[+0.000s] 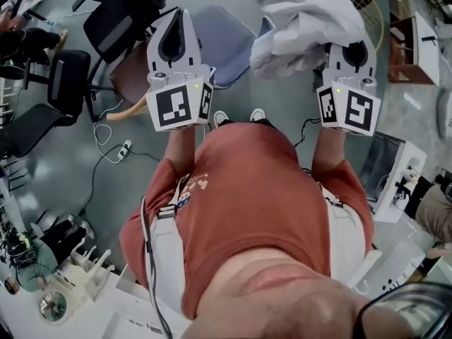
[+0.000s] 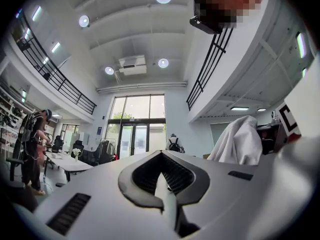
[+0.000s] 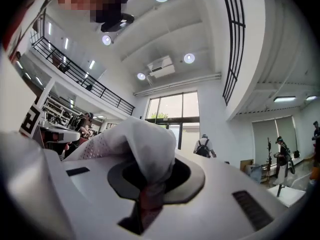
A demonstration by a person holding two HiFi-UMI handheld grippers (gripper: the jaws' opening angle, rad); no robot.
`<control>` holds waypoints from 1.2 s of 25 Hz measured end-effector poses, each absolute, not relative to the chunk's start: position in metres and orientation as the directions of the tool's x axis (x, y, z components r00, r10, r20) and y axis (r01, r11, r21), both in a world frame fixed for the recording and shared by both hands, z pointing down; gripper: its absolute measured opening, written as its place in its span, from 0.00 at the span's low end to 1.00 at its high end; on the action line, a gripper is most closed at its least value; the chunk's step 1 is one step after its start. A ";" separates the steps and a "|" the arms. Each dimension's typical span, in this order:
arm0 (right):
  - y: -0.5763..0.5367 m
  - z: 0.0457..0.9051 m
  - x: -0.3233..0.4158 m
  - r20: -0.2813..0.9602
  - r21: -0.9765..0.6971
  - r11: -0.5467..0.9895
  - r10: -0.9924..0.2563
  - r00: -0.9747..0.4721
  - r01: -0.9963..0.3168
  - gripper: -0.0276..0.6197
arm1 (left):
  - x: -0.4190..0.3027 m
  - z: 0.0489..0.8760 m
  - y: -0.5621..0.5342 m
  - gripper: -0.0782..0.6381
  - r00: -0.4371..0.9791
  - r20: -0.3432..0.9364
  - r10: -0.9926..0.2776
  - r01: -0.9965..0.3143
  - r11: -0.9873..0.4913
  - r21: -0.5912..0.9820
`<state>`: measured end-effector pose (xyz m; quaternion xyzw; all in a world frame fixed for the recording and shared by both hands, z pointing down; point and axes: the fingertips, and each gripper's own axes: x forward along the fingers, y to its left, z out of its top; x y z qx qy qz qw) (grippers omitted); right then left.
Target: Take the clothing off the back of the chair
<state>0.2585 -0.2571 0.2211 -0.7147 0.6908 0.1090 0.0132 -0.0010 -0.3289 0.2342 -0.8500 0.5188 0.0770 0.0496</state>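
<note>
Already the white garment (image 1: 304, 20) is clamped in the right tool (image 3: 149, 196) at upper right, apparently off the chair (image 1: 224, 44), the left tool (image 2: 164, 189) closed and empty; removal is judged nearly done.

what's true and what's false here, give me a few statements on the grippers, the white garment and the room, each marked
1. The right gripper is clamped on the white garment. True.
2. The left gripper grips the garment too. False: its jaws are together on nothing.
3. The garment is black. False: it is white.
4. A person with a backpack stands by the glass doors. True.
5. The one holding the grippers wears blue. False: a red shirt.
</note>
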 end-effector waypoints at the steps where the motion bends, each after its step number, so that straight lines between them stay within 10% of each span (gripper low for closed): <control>1: -0.255 0.212 0.258 -0.195 0.127 -0.051 -0.980 0.025 -0.991 0.13 | -0.002 0.229 -0.328 0.13 0.451 -0.191 -0.872 -0.889 -0.457 -0.013; 30: -0.252 0.195 0.239 -0.225 0.104 0.002 -0.974 -0.026 -0.995 0.13 | -0.018 0.208 -0.313 0.13 0.416 -0.219 -0.883 -0.907 -0.419 -0.032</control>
